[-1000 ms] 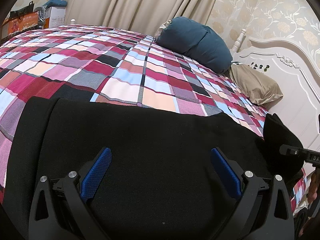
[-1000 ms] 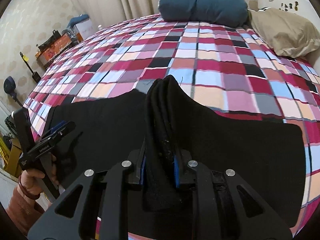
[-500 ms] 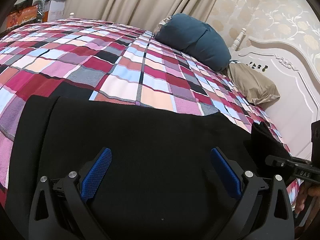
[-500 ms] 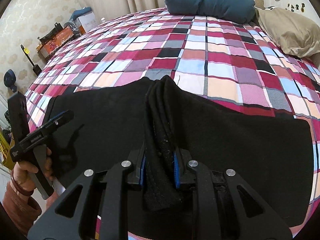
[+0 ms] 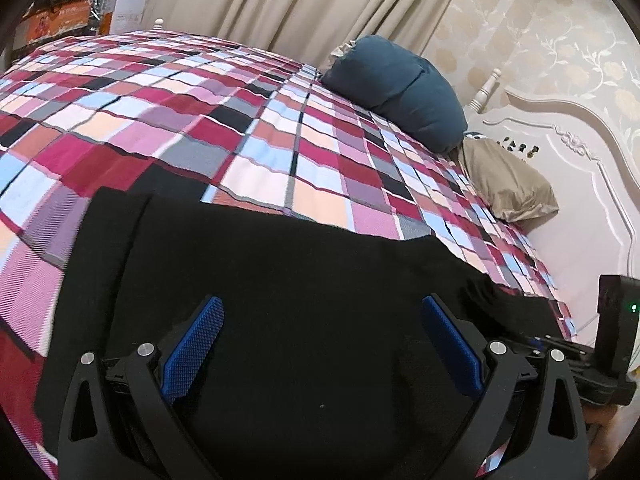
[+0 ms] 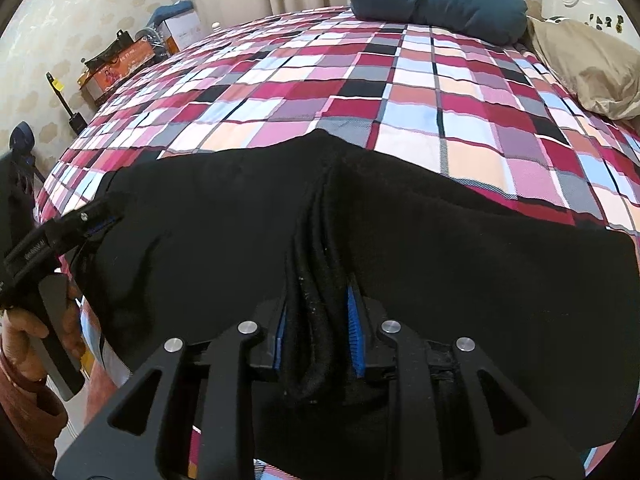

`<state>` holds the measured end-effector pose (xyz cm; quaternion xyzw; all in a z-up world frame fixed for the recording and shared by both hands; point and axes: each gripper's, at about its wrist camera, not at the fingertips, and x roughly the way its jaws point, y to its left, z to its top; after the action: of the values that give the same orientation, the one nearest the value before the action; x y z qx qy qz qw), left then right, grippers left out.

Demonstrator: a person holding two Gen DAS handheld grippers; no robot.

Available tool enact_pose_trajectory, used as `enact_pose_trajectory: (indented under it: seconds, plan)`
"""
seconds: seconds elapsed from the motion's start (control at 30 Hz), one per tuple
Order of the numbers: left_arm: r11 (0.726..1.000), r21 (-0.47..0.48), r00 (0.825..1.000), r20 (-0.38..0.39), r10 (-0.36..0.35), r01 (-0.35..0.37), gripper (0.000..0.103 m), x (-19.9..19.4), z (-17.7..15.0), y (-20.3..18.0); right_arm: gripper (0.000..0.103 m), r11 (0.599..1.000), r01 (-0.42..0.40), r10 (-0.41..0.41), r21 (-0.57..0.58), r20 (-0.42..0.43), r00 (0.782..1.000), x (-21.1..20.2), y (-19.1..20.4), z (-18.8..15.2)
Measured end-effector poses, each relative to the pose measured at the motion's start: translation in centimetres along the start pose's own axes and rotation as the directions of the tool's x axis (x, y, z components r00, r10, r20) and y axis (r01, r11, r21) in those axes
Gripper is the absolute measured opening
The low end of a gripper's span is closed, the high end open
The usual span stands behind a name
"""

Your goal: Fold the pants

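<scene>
Right tool [image 6: 318, 326] pinches a bunched ridge of black pants [image 6: 440, 264] on the checked bed [image 6: 360, 92], while left tool [image 5: 320, 344] hovers low over them, fingers spread wide.

Black tongs [image 6: 318, 322], blue ribbed pads [image 5: 194, 344], silver screws

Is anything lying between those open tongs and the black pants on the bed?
Nothing visible. The left tongs hang open right over the pants, with only black cloth between the fingers. The right tongs already pinch a bunch of the same cloth.
</scene>
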<state>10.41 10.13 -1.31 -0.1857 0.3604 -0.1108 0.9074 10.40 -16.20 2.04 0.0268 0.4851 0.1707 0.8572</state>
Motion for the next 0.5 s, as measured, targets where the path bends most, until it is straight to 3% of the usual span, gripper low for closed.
enact_pose_trajectory:
  seconds: [0.27,0.5]
  plan:
    - [1.000,0.004,1.000,-0.006,0.011,-0.011,0.098,-0.7,0.4,1.0,0.036,0.997,-0.078,0.078,0.023,-0.001,0.997,0.1,1.1,-0.8]
    - [0.998,-0.061,1.000,-0.013,-0.005,0.004,0.098,-1.3,0.2,3.0,0.052,0.991,-0.129,0.129,0.023,0.026,0.991,-0.7,2.4,-1.7]
